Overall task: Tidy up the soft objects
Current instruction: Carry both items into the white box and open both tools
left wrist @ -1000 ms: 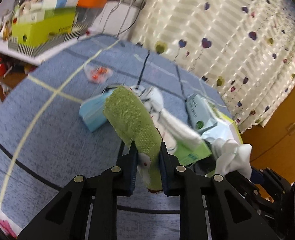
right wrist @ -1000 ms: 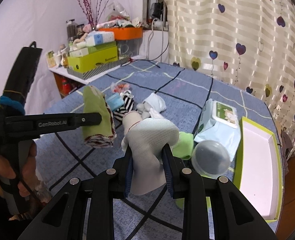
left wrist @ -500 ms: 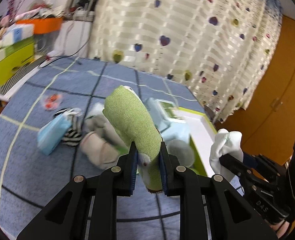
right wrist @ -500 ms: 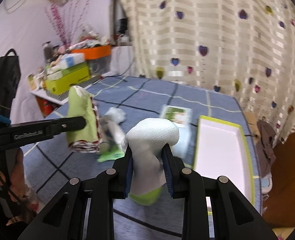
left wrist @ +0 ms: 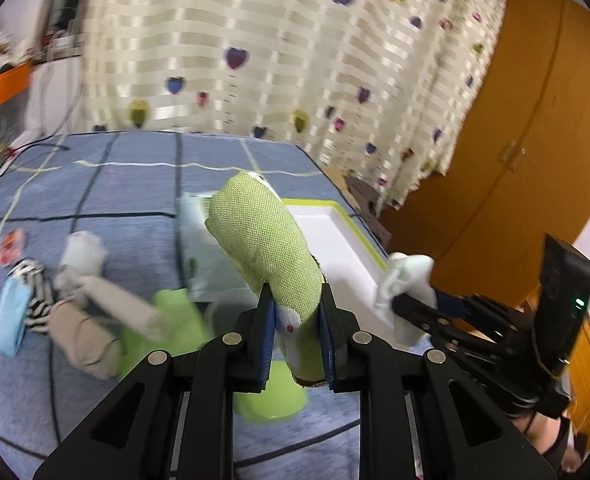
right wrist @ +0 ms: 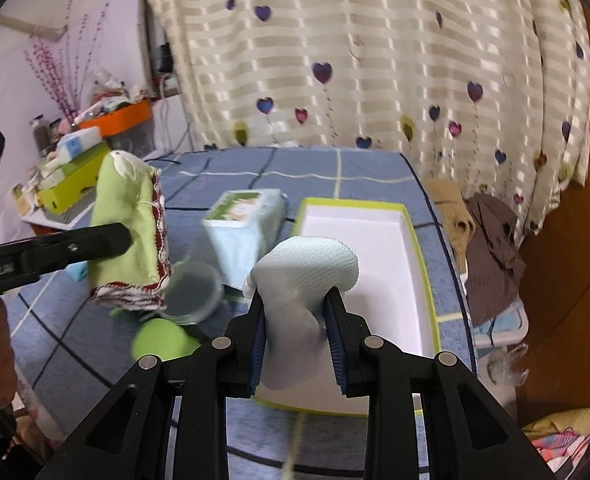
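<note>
The green cloth bundle (left wrist: 271, 256) is clamped between the jaws of the left gripper (left wrist: 297, 340) in the left wrist view, standing up and leaning away from the camera. Against the earlier frames, this view has swung off the pile of soft items and now faces the white tray with the green rim (left wrist: 351, 224), which lies just behind the bundle on the blue checked table (left wrist: 115, 168). The beige sock (left wrist: 95, 320), the striped sock (left wrist: 35, 292) and a pale blue packet (left wrist: 11, 320) remain on the table to the left, blurred. The right gripper (left wrist: 405, 304) appears at the right edge of this view, carrying the white sock (left wrist: 409, 276) over the tray's near corner. In the right wrist view, the right gripper (right wrist: 297, 340) has its jaws closed narrowly on the white sock (right wrist: 303, 276), and the tray (right wrist: 425, 256) now fills the centre directly beyond the sock, where earlier the wipes pack (right wrist: 247, 224) and a clear plastic lid (right wrist: 191, 292) filled it. The left gripper (right wrist: 123, 236) enters from the left, its bundle (right wrist: 131, 232) suspended above the lid. Judged from this alignment, both items are in transit to the tray, which looks empty; release into it is the likely next step, and neither item is down yet.
</note>
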The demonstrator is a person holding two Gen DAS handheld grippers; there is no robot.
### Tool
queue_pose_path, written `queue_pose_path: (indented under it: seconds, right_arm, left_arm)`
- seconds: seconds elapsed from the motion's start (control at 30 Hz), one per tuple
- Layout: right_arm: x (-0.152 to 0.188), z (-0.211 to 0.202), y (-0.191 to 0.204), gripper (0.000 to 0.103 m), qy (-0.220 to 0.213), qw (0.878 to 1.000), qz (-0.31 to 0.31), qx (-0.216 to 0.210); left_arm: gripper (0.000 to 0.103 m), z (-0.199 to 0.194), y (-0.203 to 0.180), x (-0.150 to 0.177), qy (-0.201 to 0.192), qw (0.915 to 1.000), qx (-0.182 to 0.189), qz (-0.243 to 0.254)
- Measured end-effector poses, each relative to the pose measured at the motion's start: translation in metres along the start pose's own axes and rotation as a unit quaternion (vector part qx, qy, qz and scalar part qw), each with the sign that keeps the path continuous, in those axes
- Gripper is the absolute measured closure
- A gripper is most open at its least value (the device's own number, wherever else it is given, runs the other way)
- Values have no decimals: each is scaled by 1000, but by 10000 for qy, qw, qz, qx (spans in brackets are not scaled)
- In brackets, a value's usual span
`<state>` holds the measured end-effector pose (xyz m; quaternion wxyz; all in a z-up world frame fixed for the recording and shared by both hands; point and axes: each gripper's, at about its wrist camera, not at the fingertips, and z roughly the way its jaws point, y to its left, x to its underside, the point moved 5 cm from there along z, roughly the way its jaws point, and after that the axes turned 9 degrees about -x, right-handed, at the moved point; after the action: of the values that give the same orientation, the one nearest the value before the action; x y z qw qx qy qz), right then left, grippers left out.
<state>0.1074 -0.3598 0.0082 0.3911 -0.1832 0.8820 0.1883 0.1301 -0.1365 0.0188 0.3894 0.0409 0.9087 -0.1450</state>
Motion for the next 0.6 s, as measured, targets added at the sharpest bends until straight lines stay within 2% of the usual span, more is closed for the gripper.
queue_pose_path:
  seconds: [0.2,0.6]
  right_arm:
    - [3,29,-38,76,260,9994,215,48]
    - [-1,69,-82,74,596,9972,451,-29]
  left_arm:
    - [82,35,-30,-4,442,9984,186,312]
    - [82,107,-60,-11,1171,9903,88,738]
